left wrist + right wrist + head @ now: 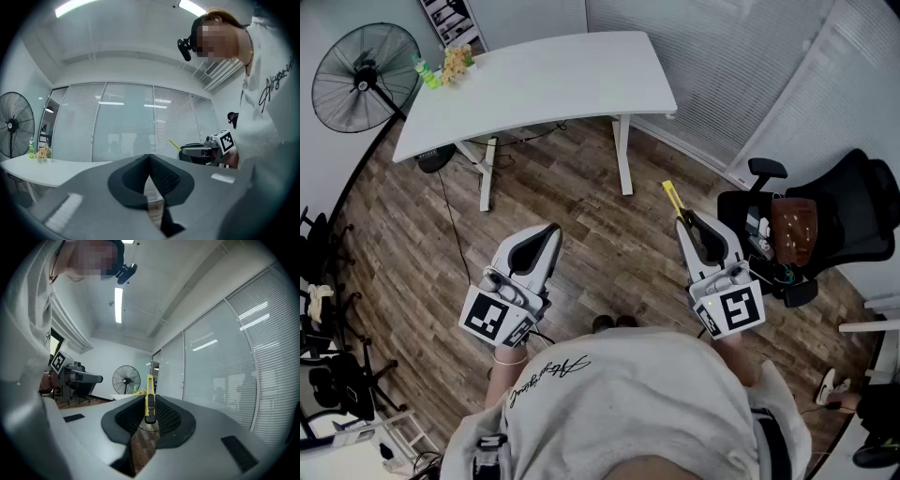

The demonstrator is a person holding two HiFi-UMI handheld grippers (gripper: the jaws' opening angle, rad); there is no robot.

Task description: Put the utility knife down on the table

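The yellow utility knife (672, 198) sticks forward out of my right gripper (685, 225), whose pads are shut on its handle. In the right gripper view the knife (149, 398) stands upright on edge between the pads, with its black slider facing me. My left gripper (549, 232) is held level to the left, its jaws shut with nothing between them (149, 161). The white table (544, 80) stands well ahead of both grippers, across a stretch of wood floor. From the left gripper view I see the right gripper (197, 151) and the knife's tip (174, 144).
A standing fan (356, 89) is at the far left. A green bottle and a small bunch of flowers (450, 66) sit on the table's left corner. A black office chair (825, 225) stands at the right by the blinds. Cables run under the table.
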